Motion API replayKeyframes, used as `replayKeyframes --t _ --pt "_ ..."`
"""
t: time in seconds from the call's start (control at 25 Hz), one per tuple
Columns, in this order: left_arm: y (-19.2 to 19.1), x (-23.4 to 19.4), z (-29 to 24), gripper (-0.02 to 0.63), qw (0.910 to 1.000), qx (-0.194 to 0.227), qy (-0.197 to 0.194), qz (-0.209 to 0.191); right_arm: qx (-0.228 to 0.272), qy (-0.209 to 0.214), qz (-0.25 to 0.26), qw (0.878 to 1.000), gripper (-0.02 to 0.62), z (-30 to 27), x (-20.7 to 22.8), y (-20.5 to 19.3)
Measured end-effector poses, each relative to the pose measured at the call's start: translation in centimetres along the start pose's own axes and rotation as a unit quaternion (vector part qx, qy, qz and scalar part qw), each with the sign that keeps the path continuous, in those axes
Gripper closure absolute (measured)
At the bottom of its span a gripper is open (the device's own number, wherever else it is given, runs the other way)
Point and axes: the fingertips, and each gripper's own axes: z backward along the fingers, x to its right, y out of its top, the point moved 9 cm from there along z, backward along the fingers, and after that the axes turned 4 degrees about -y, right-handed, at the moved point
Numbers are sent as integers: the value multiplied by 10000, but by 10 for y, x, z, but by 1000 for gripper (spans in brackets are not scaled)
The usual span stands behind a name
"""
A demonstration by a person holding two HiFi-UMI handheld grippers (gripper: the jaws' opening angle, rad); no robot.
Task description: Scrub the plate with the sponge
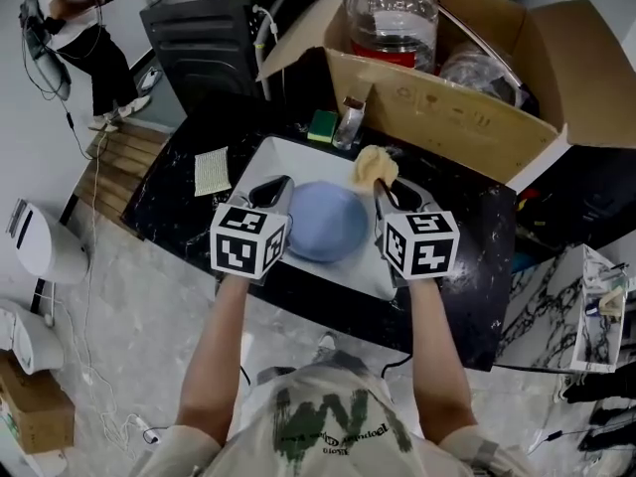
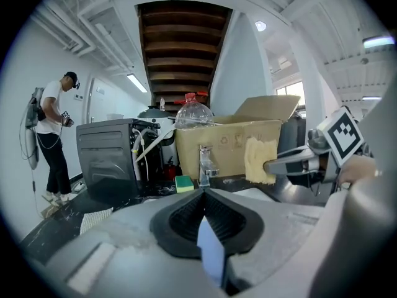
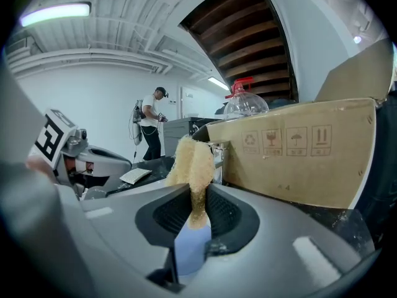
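**— Which step are you on?**

— The hold is made, as I judge it, and the scrubbing has not begun. My left gripper (image 1: 275,195) has its jaws closed on the near-left rim of the blue plate (image 1: 323,222). In the left gripper view the thin blue edge runs straight up between the ribbed pads. The plate is over the middle of the white sink (image 1: 290,159), which is let into the black countertop (image 1: 169,202).

**— And the sponge?**

— The yellow sponge (image 1: 375,167) is clamped in my right gripper (image 1: 390,199), with its lower part squeezed narrow between the jaws and the rest standing free above them. It is past the plate's far-right rim, toward the sink's far edge and near the faucet (image 1: 348,122). From the head view it looks just clear of the blue surface (I can't tell for certain whether it brushes the rim).

**— What does the next move ask of you?**

— I would tip the right gripper down and bring the free part of the sponge onto the plate's face. Then I would rub across it while the left jaws hold firm, so the plate doesn't turn or slide out. The grip is on the very rim, so I would keep the pressure light.
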Motion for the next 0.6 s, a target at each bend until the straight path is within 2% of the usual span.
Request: replayKeyframes --t 0.32,0.6 --pt "1 -12 -13 603 9999 -104 -65 -60 -90 -63 -111 9999 532 -11 2 -7" --pt "1 -40 -27 603 9990 -179 -373 -194 -159 -376 -252 9988 532 -25 -4 -11"
